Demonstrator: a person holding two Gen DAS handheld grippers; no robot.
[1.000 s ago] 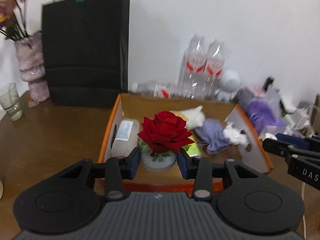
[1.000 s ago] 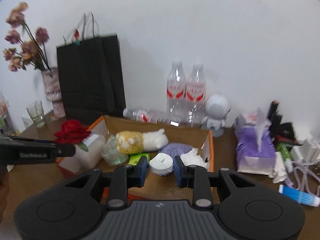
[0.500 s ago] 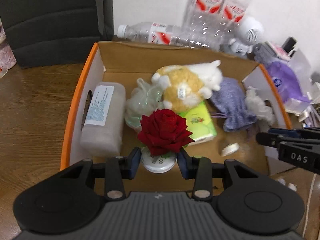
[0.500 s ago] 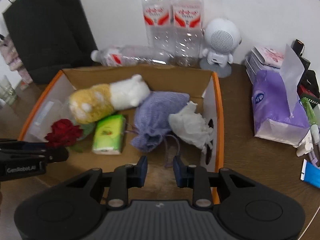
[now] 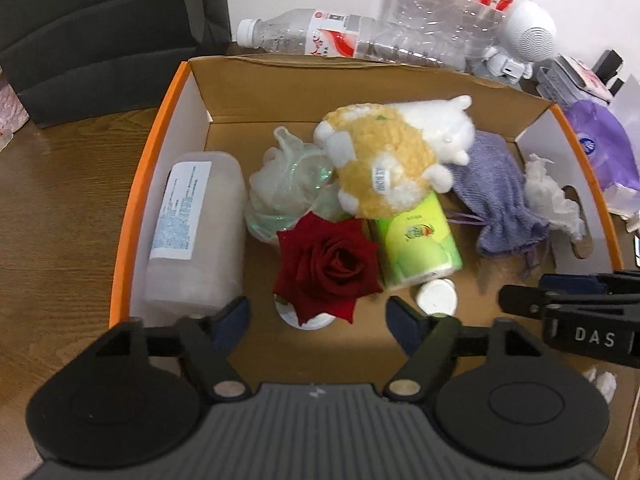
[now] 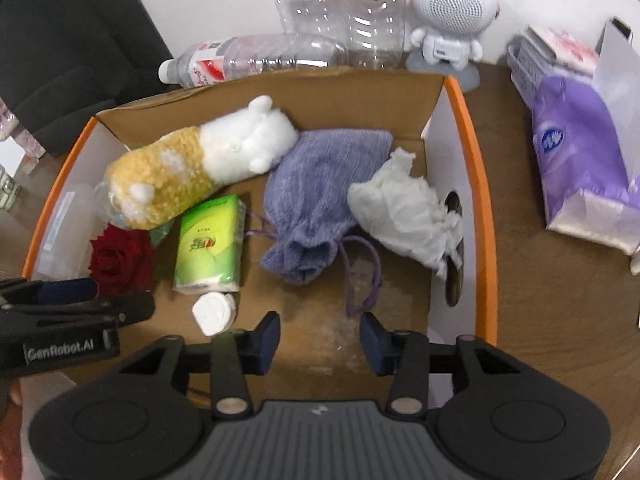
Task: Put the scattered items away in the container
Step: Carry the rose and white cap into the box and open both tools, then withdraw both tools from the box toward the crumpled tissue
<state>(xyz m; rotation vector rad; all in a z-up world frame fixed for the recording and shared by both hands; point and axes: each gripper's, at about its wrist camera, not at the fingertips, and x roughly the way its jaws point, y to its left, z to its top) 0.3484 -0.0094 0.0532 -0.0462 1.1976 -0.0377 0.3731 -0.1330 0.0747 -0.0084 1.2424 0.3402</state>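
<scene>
An orange-rimmed cardboard box [image 5: 138, 200] [image 6: 478, 184] holds a plush toy [image 5: 388, 156] [image 6: 192, 168], green tissue pack [image 5: 416, 242] [image 6: 210, 244], purple pouch [image 5: 496, 196] [image 6: 316, 200], crumpled tissue [image 6: 404, 212], clear bottle [image 5: 196, 240] and mesh puff [image 5: 284, 188]. A red rose in a small white pot [image 5: 326, 264] [image 6: 118, 258] stands on the box floor between the open jaws of my left gripper [image 5: 318, 316], free of them. A small white jar [image 5: 436, 296] [image 6: 214, 312] lies beside it. My right gripper [image 6: 320, 342] is open and empty above the box's near floor.
Water bottles [image 5: 320, 36] [image 6: 256, 58] and a white robot speaker [image 6: 452, 12] stand behind the box. A purple tissue pack [image 6: 580, 172] lies to the right. A black bag [image 5: 100, 20] stands at back left on the wooden table [image 5: 52, 220].
Both grippers moved over the box and tilted down. My left gripper opened and let go of the rose pot. My right gripper released the white jar into the box and opened wider.
</scene>
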